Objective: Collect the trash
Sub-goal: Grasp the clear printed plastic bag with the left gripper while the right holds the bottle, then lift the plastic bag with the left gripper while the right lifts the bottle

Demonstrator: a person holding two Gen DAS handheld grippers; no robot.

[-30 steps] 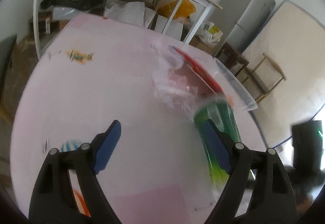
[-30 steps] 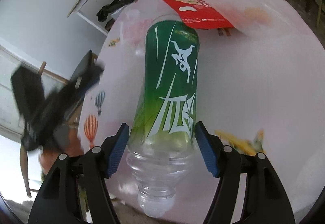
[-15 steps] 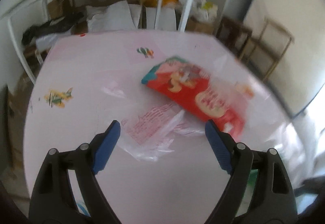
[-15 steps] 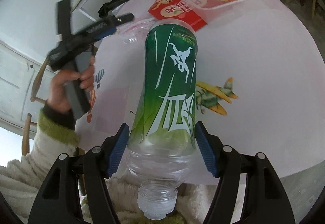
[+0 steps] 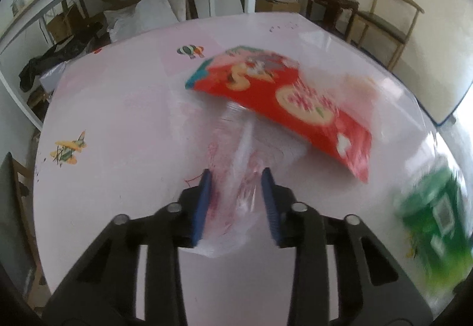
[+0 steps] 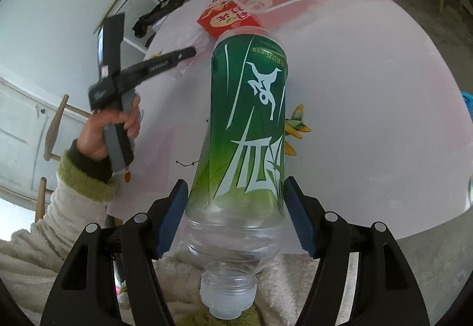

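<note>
Step in hand: left gripper (image 5: 236,201) jaws pinching clear wrapper (image 5: 233,178), right gripper (image 6: 236,216) jaws clamping green bottle (image 6: 248,119); next likely lifting wrapper off worktop (image 5: 118,119), minding red packet (image 5: 280,107) just ahead.

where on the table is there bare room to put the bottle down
Bare pink tabletop lies right of the green bottle, beyond the plane sticker. Crowded toward the far middle: red snack bag and clear wrapper between the left gripper fingers.

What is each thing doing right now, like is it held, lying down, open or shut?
Left tool: shut on the clear wrapper.
Clear wrapper: crumpled, pinched at one end.
Right tool: shut on the green bottle.
Green bottle: held, capped, looks empty.
Red snack bag: lying flat on the pink table.
</note>
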